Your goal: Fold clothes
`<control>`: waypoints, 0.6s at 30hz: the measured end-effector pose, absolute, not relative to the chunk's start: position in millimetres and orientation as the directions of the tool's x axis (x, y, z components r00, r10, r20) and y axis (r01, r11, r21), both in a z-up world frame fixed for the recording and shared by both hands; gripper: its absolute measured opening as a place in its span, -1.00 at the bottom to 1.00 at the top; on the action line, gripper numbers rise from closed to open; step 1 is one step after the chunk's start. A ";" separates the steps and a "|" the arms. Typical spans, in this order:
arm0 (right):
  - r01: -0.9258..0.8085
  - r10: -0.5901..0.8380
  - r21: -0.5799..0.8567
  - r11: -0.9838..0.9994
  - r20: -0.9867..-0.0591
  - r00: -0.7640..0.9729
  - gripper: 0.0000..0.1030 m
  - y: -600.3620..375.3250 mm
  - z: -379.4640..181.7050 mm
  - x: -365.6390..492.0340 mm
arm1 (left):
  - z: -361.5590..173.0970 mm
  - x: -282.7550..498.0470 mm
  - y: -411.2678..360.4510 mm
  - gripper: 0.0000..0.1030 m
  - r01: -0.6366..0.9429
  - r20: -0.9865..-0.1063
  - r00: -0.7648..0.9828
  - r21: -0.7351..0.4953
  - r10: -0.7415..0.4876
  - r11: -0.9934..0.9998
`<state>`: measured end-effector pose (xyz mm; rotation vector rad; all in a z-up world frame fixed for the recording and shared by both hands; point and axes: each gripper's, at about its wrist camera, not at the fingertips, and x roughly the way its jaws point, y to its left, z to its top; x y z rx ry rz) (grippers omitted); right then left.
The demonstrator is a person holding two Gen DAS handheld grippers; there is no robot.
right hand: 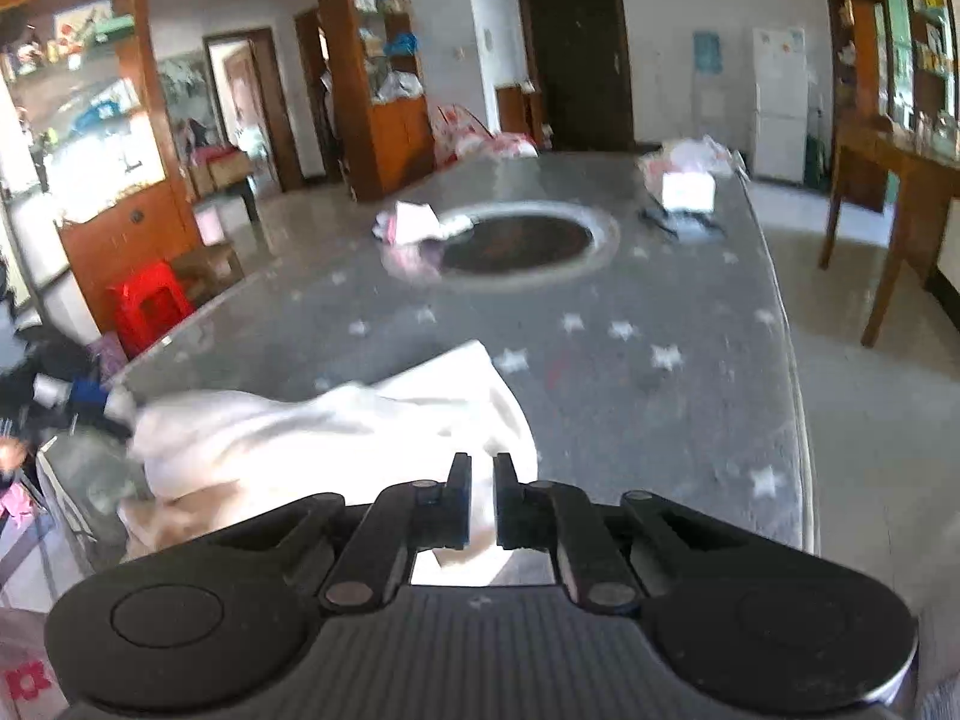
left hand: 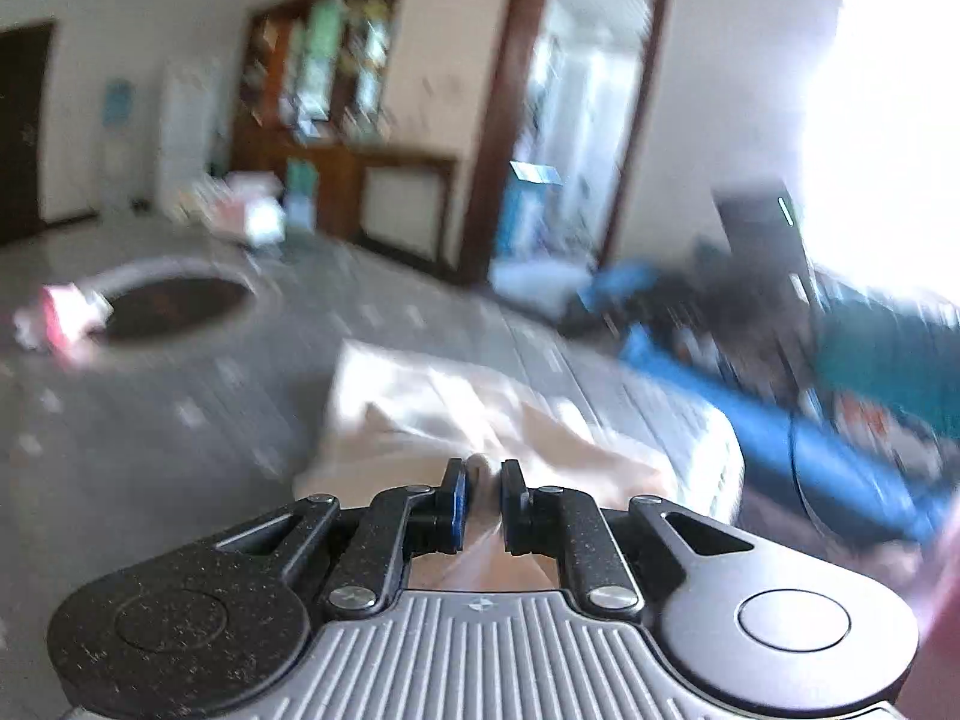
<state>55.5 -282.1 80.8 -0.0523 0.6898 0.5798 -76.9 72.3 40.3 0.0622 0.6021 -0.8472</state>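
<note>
A pale cream-white garment [left hand: 468, 414] lies bunched on the grey star-patterned table [left hand: 210, 408]. My left gripper [left hand: 483, 501] is shut on a fold of that cloth, which runs between its two fingers. The left wrist view is motion-blurred. In the right wrist view the same white garment [right hand: 312, 432] lies crumpled to the left and ahead on the table [right hand: 630, 372]. My right gripper [right hand: 480, 498] is shut on the garment's near edge, with cloth showing between the narrow jaws.
A dark round inset [right hand: 516, 240] sits mid-table with pink-white packets [right hand: 408, 222] beside it. White bags and a box [right hand: 690, 180] lie at the far end. The table's right edge [right hand: 798, 396] drops to the floor. A red stool [right hand: 150, 300] stands left.
</note>
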 end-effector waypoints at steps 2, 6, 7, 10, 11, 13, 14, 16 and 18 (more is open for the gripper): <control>-0.513 0.480 0.144 0.846 -0.622 0.618 -0.82 -279.4 80.7 63.4 | 27.0 -81.3 59.4 -0.74 0.735 -0.560 0.476 -0.171 -0.678 0.657; -0.516 0.482 0.146 0.844 -0.630 0.609 -0.73 -265.4 83.0 83.7 | 24.1 -81.5 53.2 -0.60 0.746 -0.571 0.445 -0.189 -0.689 0.638; -0.523 0.485 0.144 0.840 -0.631 0.605 -0.70 -260.6 82.5 88.2 | 27.0 -82.9 56.3 -0.60 0.743 -0.563 0.454 -0.189 -0.690 0.642; -0.542 0.493 0.137 0.829 -0.636 0.593 -0.65 -246.2 81.0 101.7 | 35.6 -82.7 71.6 -0.53 0.703 -0.535 0.496 -0.215 -0.684 0.678; -0.549 0.496 0.134 0.825 -0.638 0.589 -0.64 -241.4 80.5 106.2 | 38.2 -82.4 78.1 -0.50 0.680 -0.523 0.514 -0.235 -0.680 0.695; -0.556 0.500 0.134 0.820 -0.640 0.583 -0.63 -233.3 78.2 115.2 | 41.9 -77.2 95.4 -0.28 0.610 -0.496 0.550 -0.311 -0.672 0.729; -0.558 0.502 0.136 0.819 -0.641 0.580 -0.63 -229.9 76.5 119.5 | 41.2 -72.6 104.7 -0.28 0.567 -0.484 0.564 -0.362 -0.669 0.740; -0.562 0.506 0.140 0.815 -0.643 0.574 -0.63 -224.7 74.6 126.7 | 35.9 -63.5 119.4 -0.28 0.492 -0.474 0.583 -0.440 -0.660 0.751; -0.559 0.503 0.140 0.817 -0.647 0.574 -0.62 -219.9 71.6 134.1 | 28.3 -54.7 130.4 -0.32 0.418 -0.471 0.599 -0.506 -0.648 0.755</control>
